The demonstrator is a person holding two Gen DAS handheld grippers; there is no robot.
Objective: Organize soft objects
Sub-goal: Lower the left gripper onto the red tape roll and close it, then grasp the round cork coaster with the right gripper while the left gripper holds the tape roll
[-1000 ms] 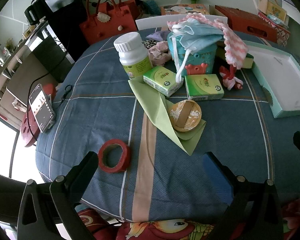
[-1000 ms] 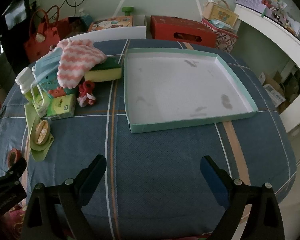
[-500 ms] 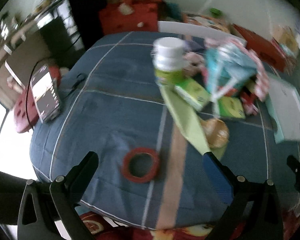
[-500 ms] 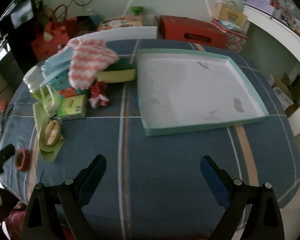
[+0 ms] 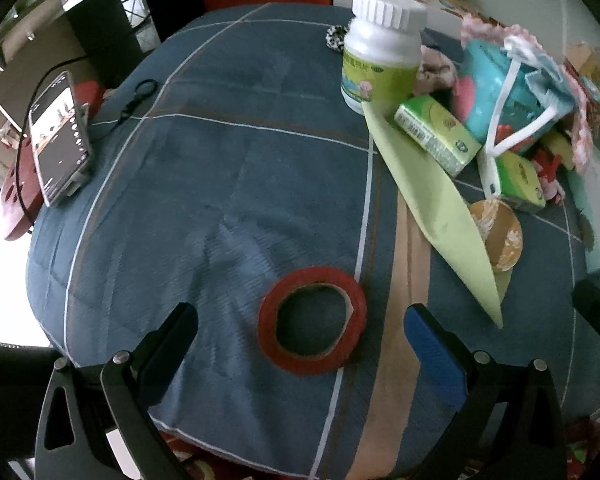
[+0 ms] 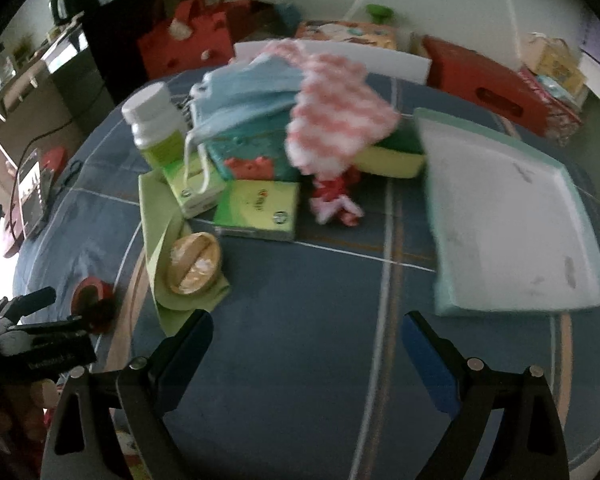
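A pile of soft things sits mid-table: a pink-and-white knitted cloth (image 6: 336,120), a blue face mask (image 6: 252,92) draped over a teal box (image 6: 252,152), a yellow-green sponge (image 6: 392,156) and a red-and-white bow (image 6: 334,200). An empty teal-rimmed white tray (image 6: 504,208) lies to their right. My left gripper (image 5: 300,320) is open, low over the table, its fingers either side of a red tape roll (image 5: 312,320). My right gripper (image 6: 306,328) is open and empty above bare cloth in front of the pile.
A white pill bottle (image 5: 380,52), two green boxes (image 5: 436,132) (image 6: 256,208), a green paper sheet (image 5: 432,196) and a brown tape roll (image 5: 496,236) crowd the pile. A phone (image 5: 60,136) lies at the left table edge. Red bags stand behind.
My left gripper swung left and dropped toward the red tape roll, which now lies between its fingers. My right gripper turned left, from facing the tray to facing the pile.
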